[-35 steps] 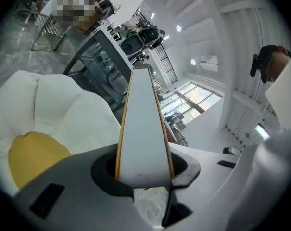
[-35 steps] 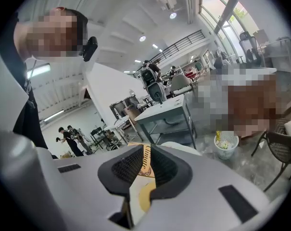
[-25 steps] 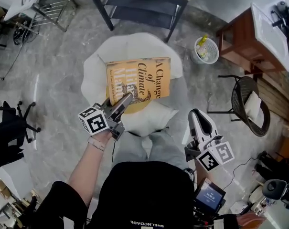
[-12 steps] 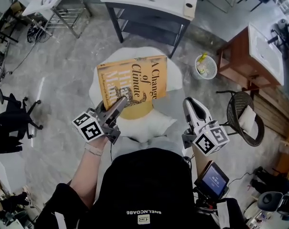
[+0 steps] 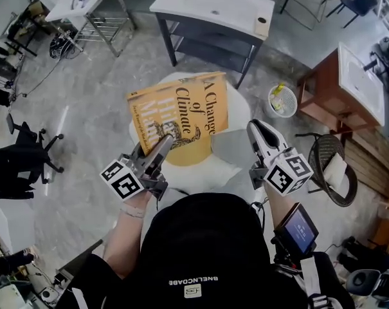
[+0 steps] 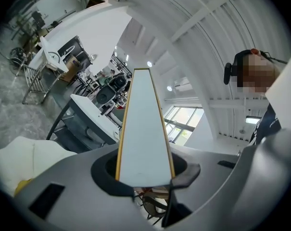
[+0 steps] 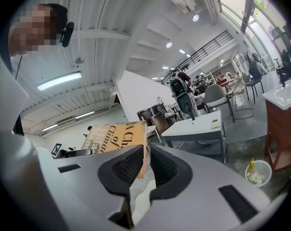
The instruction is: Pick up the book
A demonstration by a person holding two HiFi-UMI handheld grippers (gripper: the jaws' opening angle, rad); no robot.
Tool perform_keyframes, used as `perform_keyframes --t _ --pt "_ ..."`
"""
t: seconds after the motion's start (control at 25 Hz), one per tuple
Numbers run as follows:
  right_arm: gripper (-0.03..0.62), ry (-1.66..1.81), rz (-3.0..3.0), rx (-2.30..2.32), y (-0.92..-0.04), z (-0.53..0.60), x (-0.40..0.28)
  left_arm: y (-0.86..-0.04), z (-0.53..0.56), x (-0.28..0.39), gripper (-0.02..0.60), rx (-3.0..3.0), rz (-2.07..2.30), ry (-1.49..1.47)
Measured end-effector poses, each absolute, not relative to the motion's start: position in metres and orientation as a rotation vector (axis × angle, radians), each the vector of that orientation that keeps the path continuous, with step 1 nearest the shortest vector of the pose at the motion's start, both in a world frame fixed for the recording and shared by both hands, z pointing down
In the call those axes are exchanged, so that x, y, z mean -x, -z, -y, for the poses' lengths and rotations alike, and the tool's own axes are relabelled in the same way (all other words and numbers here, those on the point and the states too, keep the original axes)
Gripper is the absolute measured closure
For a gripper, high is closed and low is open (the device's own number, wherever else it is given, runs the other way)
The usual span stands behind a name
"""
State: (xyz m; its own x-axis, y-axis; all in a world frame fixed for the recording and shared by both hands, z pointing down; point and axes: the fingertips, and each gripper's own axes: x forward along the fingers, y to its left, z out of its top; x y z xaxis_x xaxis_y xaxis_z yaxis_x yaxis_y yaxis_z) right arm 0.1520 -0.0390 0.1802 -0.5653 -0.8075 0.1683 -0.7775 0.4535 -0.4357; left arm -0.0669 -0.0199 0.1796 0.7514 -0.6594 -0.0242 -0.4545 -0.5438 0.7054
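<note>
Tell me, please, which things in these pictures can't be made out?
- Head view: the left gripper covers part of the large title on the book.
- Left gripper view: the book is edge-on between the jaws; its cover is unseen.
- Right gripper view: the right gripper hides the book's lower edge behind its own jaws.
- Head view: what lies in the basket is too small to name.

Book orange-yellow, dark lettering; cushion white; floor grey marbled.
</note>
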Motion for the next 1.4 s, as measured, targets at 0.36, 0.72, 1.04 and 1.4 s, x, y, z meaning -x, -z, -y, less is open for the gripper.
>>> perform_keyframes --t 0.36,0.72,1.04,1.4 --pt "0.533 0.576 -2.739 1.285 -0.145 0.070 -0.133 -0.153 0.018 0.077 0.428 -2.300 0.914 0.463" --pt "0.533 0.457 -2.777 1.147 -0.108 0.098 -0.097 -0.131 0.013 0.116 0.428 -2.341 1.038 0.530" --pt "0.533 0.495 -2.814 1.069 -0.104 0.103 -0.050 -0.120 0.010 0.158 0.428 -2.307 1.110 0.578" --pt "0.533 0.508 -2.868 0.985 -0.109 0.110 -0.012 -0.116 0.013 0.188 0.428 -2.279 1.169 0.612"
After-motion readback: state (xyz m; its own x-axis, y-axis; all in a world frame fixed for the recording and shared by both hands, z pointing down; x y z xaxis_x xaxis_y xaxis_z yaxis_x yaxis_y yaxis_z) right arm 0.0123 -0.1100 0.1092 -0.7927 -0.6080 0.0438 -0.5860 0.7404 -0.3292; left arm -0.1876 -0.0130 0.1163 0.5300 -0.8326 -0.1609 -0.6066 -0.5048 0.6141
